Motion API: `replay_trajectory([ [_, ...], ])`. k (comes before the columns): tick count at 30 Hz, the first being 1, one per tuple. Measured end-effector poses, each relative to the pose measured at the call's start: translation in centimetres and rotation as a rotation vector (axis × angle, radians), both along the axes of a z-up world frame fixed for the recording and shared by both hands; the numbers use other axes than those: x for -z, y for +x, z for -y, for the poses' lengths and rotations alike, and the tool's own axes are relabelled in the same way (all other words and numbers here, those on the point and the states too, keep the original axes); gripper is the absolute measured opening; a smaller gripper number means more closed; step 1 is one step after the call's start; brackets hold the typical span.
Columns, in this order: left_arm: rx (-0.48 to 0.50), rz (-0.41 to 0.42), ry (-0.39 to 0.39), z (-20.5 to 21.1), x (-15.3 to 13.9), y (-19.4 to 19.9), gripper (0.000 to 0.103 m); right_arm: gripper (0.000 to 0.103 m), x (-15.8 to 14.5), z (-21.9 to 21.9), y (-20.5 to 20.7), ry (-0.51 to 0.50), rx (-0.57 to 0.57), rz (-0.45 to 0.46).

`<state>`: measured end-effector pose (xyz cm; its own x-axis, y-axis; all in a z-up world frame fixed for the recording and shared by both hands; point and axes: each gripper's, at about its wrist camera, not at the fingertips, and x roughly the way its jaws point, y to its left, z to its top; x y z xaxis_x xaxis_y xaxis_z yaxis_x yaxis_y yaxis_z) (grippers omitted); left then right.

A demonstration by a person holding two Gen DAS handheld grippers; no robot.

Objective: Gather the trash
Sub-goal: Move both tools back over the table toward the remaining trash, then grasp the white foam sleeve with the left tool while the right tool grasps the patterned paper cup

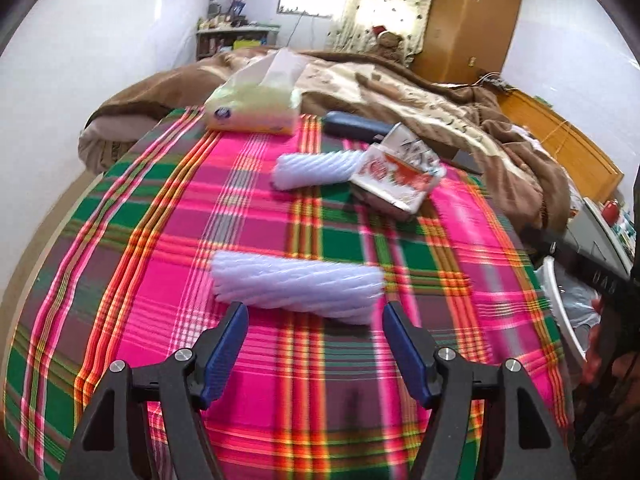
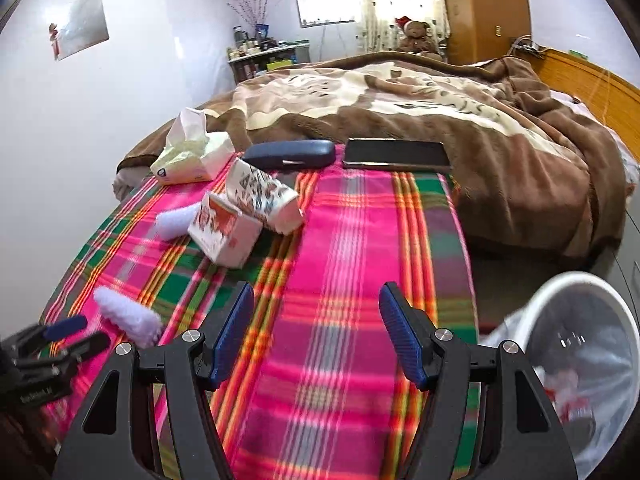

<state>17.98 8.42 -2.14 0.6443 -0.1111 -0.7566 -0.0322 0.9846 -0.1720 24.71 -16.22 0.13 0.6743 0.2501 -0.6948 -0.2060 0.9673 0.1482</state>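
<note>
The near white foam sleeve point(image 1: 296, 286) lies on the plaid blanket point(image 1: 160, 240), just ahead of the open, empty left gripper point(image 1: 312, 312); right gripper point(image 2: 316, 300) gapes empty beside the bin point(image 2: 580, 360)

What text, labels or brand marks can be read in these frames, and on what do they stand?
No text reads clearly.
Tissue pack: round blue logo, too blurred to read.
Carton: red print, illegible.
Crushed carton: dark QR-like pattern and print, illegible.
Left gripper body, seen from the right wrist: small white lettering, too small to read.
Dark bar at the left-wrist view's right edge: pale letters, blurred.
</note>
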Motion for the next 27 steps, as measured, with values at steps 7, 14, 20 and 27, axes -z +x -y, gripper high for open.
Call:
replay_trajectory([
  [7, -0.025, -0.052, -0.054, -1.2, 1.7, 2.1, 0.069, 0.067, 0.2, -0.7, 3.6, 0.028, -0.039, -0.009],
  [14, -0.073, -0.068, -0.122, -2.6, 2.2, 4.4, 0.070, 0.067, 0.3, -1.9, 6.6, 0.022, -0.067, -0.013],
  [20, -0.107, -0.060, -0.136, -3.1, 1.9, 6.3, 0.070, 0.067, 0.7, -2.5, 8.3, 0.047, -0.124, -0.040],
  [27, -0.122, -0.059, -0.190, -3.6, 1.9, 8.2, 0.072, 0.067, 1.9, -3.0, 10.1, 0.079, -0.160, -0.106],
])
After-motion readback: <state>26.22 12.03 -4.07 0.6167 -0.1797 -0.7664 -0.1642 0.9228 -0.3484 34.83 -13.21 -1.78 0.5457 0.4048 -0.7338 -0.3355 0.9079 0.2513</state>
